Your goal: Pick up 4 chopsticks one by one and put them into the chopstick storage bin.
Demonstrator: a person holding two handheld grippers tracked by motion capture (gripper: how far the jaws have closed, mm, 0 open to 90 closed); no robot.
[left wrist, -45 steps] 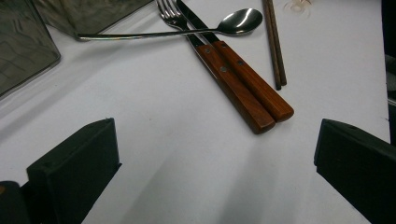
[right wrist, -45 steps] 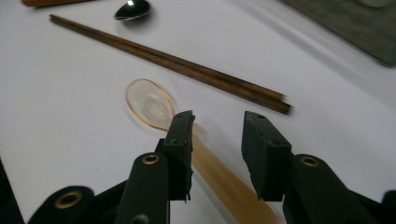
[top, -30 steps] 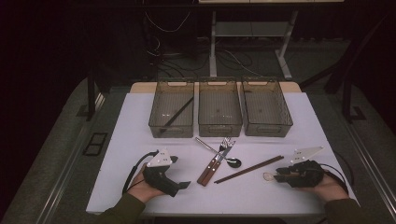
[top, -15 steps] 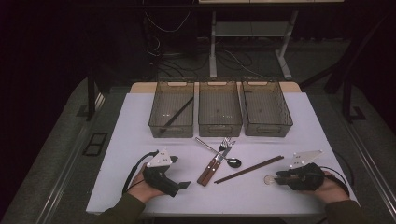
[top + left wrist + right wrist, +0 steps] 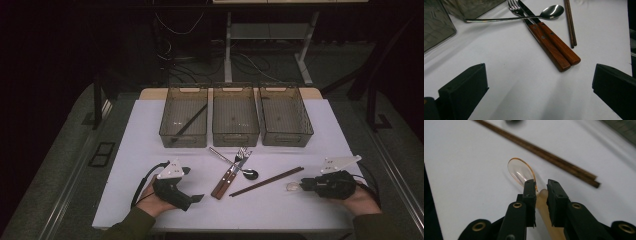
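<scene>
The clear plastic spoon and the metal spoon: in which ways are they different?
The clear plastic spoon is see-through with an amber rim; the metal spoon is shiny steel. The plastic spoon sits between the right gripper jaws, which have just been closing; the metal spoon lies untouched across the fork. Both are on the white table.

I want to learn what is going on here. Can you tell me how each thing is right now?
Right tool: jaws just closing, either side of the spoon's neck.
Clear plastic spoon: lying on the table, bowl up.
Left tool: open, nothing between its jaws.
Fork and knife: lying side by side, metal spoon crossing them.
Chopsticks: lying together.
Left bin: holds a dark stick.
</scene>
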